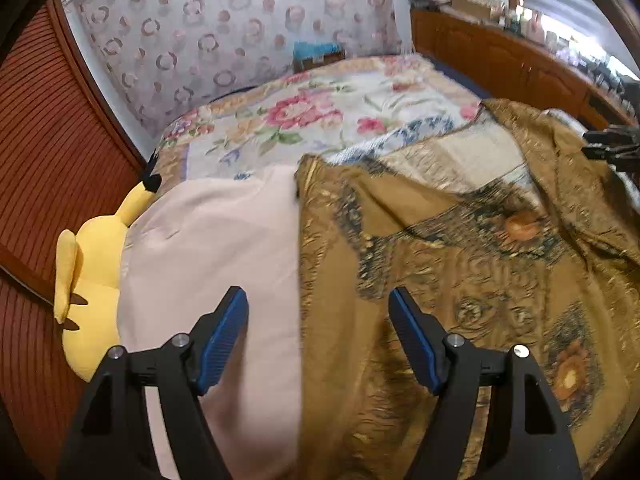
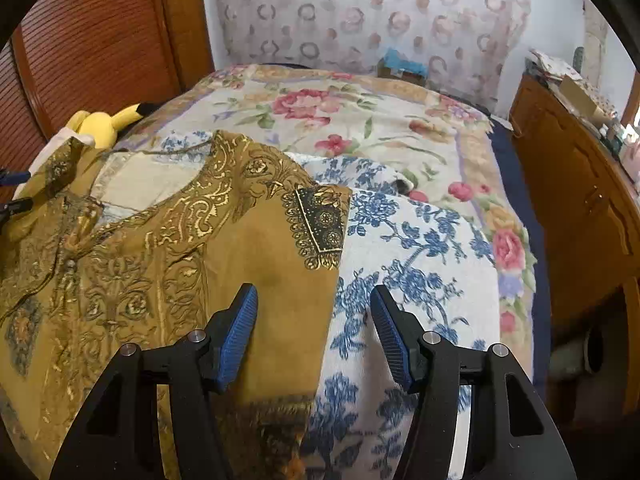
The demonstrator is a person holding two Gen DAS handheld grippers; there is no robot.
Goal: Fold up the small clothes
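Note:
A mustard-gold patterned garment (image 1: 460,264) lies spread on the bed. In the left wrist view my left gripper (image 1: 318,300) is open and empty just above the garment's left edge, where it meets a pale pink cloth (image 1: 212,248). In the right wrist view the garment (image 2: 160,264) fills the left half, with a short sleeve (image 2: 320,224) pointing right. My right gripper (image 2: 314,298) is open and empty above the garment's right edge, over a white cloth with blue flowers (image 2: 416,264). The right gripper also shows at the far right of the left wrist view (image 1: 612,146).
A floral bedspread (image 2: 360,120) covers the bed behind the garment. A yellow plush toy (image 1: 92,288) lies at the bed's left edge beside a red-brown slatted door (image 1: 44,160). A wooden cabinet (image 2: 580,208) stands right of the bed. A patterned curtain (image 1: 224,24) hangs behind.

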